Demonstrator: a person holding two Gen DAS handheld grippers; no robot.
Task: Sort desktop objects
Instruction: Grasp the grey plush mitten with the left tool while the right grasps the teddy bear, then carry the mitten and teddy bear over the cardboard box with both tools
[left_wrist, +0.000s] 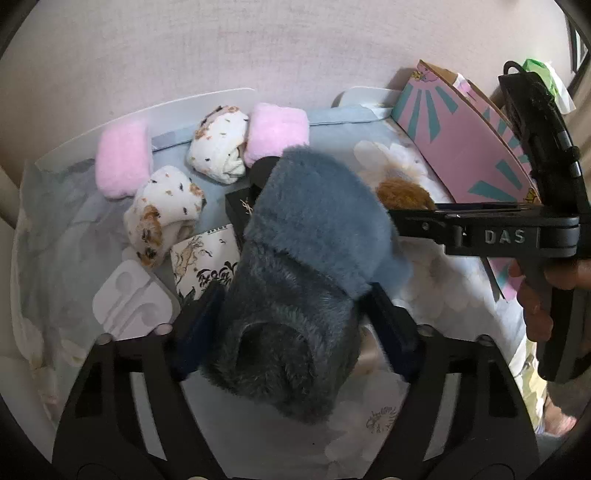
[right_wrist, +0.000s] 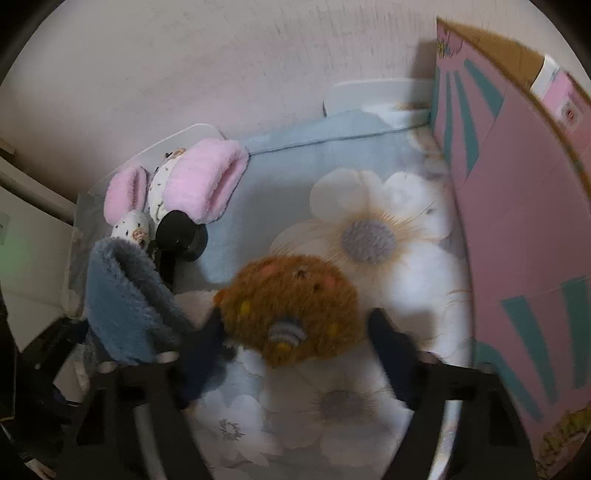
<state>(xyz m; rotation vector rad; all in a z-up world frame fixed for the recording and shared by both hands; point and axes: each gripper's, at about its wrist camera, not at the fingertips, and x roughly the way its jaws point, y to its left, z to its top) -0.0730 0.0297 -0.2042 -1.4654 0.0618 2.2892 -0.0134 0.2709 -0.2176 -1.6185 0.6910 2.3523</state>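
Note:
My left gripper (left_wrist: 295, 306) is shut on a fluffy blue sock (left_wrist: 303, 266) and holds it above the flowered cloth; the sock also shows at the left of the right wrist view (right_wrist: 125, 291). My right gripper (right_wrist: 295, 332) is open with its fingers on either side of a brown knitted sock ball (right_wrist: 291, 302), which lies on the cloth; I cannot tell whether they touch it. In the left wrist view the brown ball (left_wrist: 404, 194) peeks out behind the blue sock, under the right gripper's body (left_wrist: 517, 229).
Two pink socks (left_wrist: 122, 162) (left_wrist: 277, 131) and two white patterned socks (left_wrist: 218, 144) (left_wrist: 162, 214) lie at the back left with a black box (left_wrist: 240, 210), a patterned notebook (left_wrist: 203, 258) and a white earphone case (left_wrist: 133, 302). A pink cardboard box (right_wrist: 517, 206) stands on the right.

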